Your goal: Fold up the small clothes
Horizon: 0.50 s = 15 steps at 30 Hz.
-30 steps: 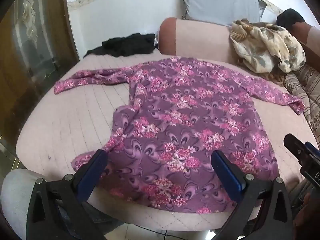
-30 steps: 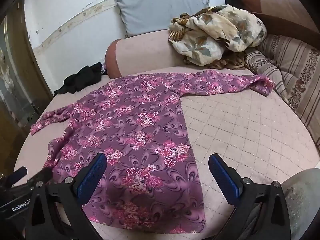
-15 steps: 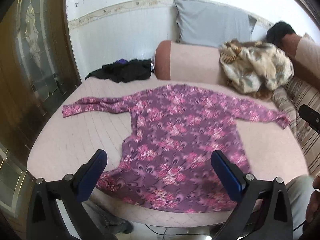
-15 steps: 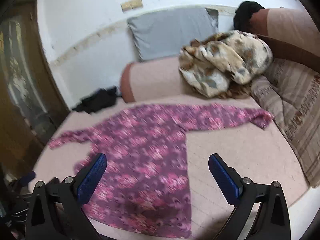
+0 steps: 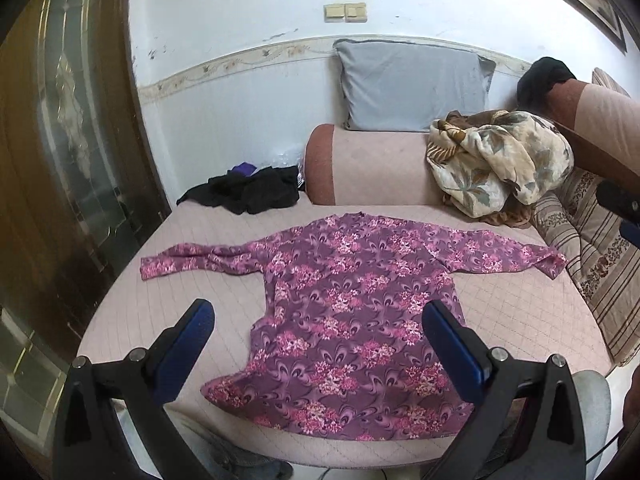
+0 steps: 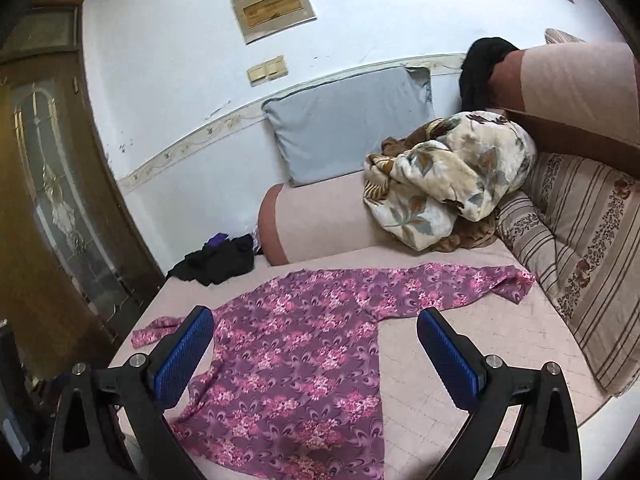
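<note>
A purple long-sleeved top with pink flowers [image 5: 352, 300] lies flat on the pink quilted bed [image 5: 168, 300], both sleeves spread sideways and the hem toward me. It also shows in the right wrist view [image 6: 304, 356]. My left gripper [image 5: 318, 348] is open and empty, held above the hem end of the top. My right gripper [image 6: 314, 354] is open and empty, held above the top's right side. A part of the right gripper [image 5: 620, 208] shows at the right edge of the left wrist view.
A black garment heap [image 5: 252, 192] lies at the bed's far left. A pink bolster [image 5: 372, 164], a grey pillow [image 5: 412, 84] and a floral blanket [image 5: 500, 160] sit at the back. Striped cushions [image 6: 576, 264] line the right side. A wooden glazed door [image 5: 68, 140] stands left.
Both grippers have pulled back and risen from the top, so more of the bed and wall shows. Both stay open. The top has not moved.
</note>
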### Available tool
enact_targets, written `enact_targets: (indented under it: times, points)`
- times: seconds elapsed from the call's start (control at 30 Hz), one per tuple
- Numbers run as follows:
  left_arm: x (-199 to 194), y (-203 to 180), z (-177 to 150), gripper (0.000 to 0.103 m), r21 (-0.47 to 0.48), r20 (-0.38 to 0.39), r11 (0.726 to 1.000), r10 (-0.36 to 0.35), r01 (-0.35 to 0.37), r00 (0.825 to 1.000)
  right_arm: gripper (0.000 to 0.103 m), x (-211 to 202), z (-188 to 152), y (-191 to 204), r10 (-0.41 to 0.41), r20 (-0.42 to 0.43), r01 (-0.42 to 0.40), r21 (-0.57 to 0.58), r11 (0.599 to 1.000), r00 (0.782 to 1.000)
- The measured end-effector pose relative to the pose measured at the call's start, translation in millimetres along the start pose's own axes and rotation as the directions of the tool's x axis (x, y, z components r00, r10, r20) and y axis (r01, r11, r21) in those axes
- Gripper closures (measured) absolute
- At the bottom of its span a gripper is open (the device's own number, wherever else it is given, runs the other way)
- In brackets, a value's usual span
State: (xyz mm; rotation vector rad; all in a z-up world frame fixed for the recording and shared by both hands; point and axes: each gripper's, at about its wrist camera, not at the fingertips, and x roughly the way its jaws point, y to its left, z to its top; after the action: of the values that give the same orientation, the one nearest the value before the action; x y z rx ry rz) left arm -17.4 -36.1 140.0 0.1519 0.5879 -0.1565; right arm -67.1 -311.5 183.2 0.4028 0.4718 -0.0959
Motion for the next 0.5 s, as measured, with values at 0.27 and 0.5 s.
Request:
enact_targets:
  times: [0.27, 0.5]
  points:
    - [76.6, -36.2, 21.1, 0.0, 0.035, -0.091, 0.995, -0.088, 0.091, 0.992, 0.0, 76.0, 13.0, -47.6, -0.039, -0.099, 0.047, 0.086, 0.995, 0.994]
    - [163.7, -69.0, 61.4, 0.0, 0.043, -0.12, 0.993, -0.101, 0.107, 0.988, 0.01, 150.1, 42.1, -100.7, -0.111, -0.15, 0.137, 0.173, 0.975, 0.982]
